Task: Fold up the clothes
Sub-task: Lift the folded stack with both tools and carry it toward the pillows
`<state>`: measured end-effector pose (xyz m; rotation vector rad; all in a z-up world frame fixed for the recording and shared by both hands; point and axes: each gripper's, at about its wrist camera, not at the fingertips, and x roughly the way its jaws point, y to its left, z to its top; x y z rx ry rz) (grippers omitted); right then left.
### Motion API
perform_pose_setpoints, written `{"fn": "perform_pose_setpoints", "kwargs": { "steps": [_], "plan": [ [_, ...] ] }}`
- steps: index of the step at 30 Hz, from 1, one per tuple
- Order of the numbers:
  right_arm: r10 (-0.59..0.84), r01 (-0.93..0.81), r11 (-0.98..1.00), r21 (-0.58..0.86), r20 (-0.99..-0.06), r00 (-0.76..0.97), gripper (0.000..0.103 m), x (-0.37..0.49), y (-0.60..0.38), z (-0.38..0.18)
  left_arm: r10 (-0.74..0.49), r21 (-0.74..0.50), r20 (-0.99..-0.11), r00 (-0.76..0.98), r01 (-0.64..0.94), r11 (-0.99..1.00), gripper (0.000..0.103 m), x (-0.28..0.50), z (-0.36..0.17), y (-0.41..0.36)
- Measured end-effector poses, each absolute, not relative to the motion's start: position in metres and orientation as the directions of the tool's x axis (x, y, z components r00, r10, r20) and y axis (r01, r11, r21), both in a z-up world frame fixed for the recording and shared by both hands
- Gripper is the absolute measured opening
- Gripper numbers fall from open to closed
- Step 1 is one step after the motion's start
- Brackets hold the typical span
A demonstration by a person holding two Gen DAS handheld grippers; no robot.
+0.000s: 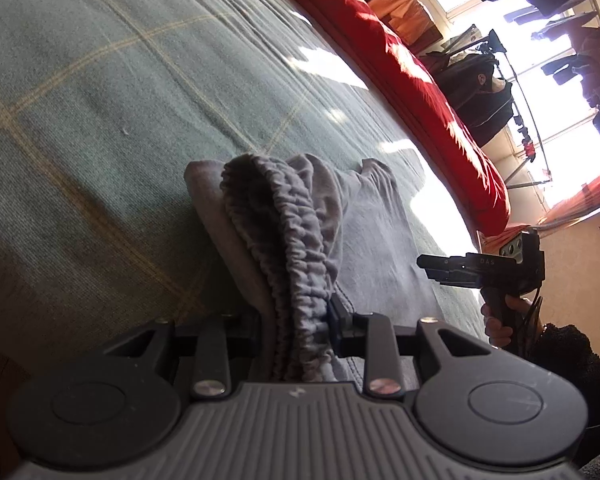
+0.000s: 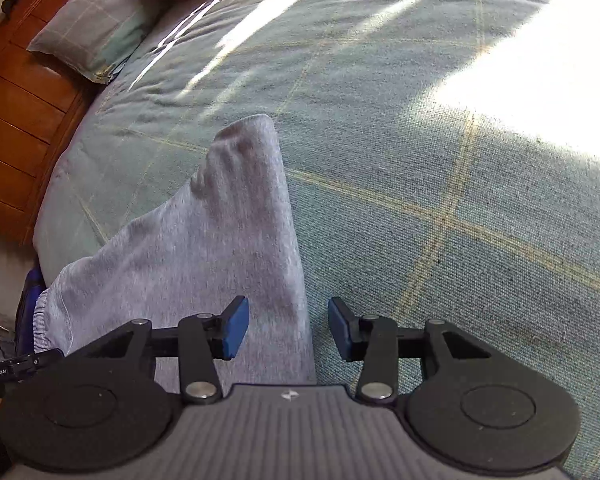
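Observation:
Grey sweatpants (image 1: pixel 364 216) lie on the green checked bedspread (image 1: pixel 100 100). My left gripper (image 1: pixel 296 328) is shut on their bunched elastic waistband (image 1: pixel 300 240), which stands up between the pads. In the left wrist view my right gripper (image 1: pixel 432 268) hovers at the right, held by a person's hand (image 1: pixel 496 320). In the right wrist view the right gripper (image 2: pixel 288 328) is open, its blue pads (image 2: pixel 236 328) apart and not touching cloth. A folded grey leg (image 2: pixel 228 216) of the sweatpants runs away beneath it. The waistband (image 2: pixel 46 320) and the left gripper (image 2: pixel 24 364) show at the left edge.
A red blanket (image 1: pixel 420 80) runs along the far side of the bed. A pillow (image 2: pixel 92 28) rests against the wooden headboard (image 2: pixel 16 120). Dark clothes hang on a rack (image 1: pixel 480 92) by the bright window. Sunlight falls across the bedspread (image 2: pixel 500 80).

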<state>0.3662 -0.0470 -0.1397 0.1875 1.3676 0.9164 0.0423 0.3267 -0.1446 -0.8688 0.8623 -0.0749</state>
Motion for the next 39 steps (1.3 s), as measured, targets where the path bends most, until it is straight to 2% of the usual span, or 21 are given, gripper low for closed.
{"fn": "perform_pose_setpoints", "kwargs": {
  "steps": [2,7,12,14,16,19,22,30,39],
  "plan": [
    [0.703,-0.425,0.597,0.680,-0.699,-0.132,0.049,0.369,-0.044,-0.150,-0.385,-0.689,-0.644,0.661,-0.284,0.667,0.030,0.045,-0.146,0.327],
    [0.751,-0.397,0.528,0.751,-0.631,-0.194,0.049,0.378,-0.022,-0.165,-0.383,-0.679,-0.666,0.639,-0.308,0.667,0.031,0.049,-0.153,0.328],
    [0.750,-0.415,0.503,0.758,-0.621,-0.226,0.046,0.369,-0.028,-0.163,-0.393,-0.690,-0.662,0.638,-0.313,0.653,0.034,0.049,-0.159,0.332],
    [0.732,-0.437,0.521,0.733,-0.647,-0.213,0.038,0.361,-0.033,-0.159,-0.397,-0.693,-0.660,0.638,-0.312,0.650,0.033,0.050,-0.160,0.333],
    [0.700,-0.473,0.554,0.685,-0.691,-0.180,0.020,0.353,-0.032,-0.151,-0.391,-0.689,-0.660,0.641,-0.309,0.656,0.032,0.050,-0.159,0.331],
    [0.649,-0.555,0.582,0.594,-0.750,-0.123,0.010,0.341,-0.017,-0.132,-0.370,-0.671,-0.661,0.653,-0.293,0.681,0.028,0.046,-0.148,0.326],
    [0.613,-0.625,0.588,0.513,-0.787,-0.070,0.008,0.331,0.000,-0.110,-0.375,-0.678,-0.631,0.680,-0.247,0.692,0.027,0.040,-0.134,0.321],
    [0.622,-0.757,0.494,0.427,-0.782,-0.035,0.008,0.309,0.044,-0.048,-0.354,-0.673,-0.568,0.743,-0.172,0.719,0.026,0.023,-0.100,0.312],
    [0.643,-0.850,0.385,0.360,-0.765,-0.032,0.008,0.302,0.128,-0.006,-0.193,-0.659,-0.503,0.842,-0.228,0.717,0.026,-0.005,-0.078,0.347]
  ]
}}
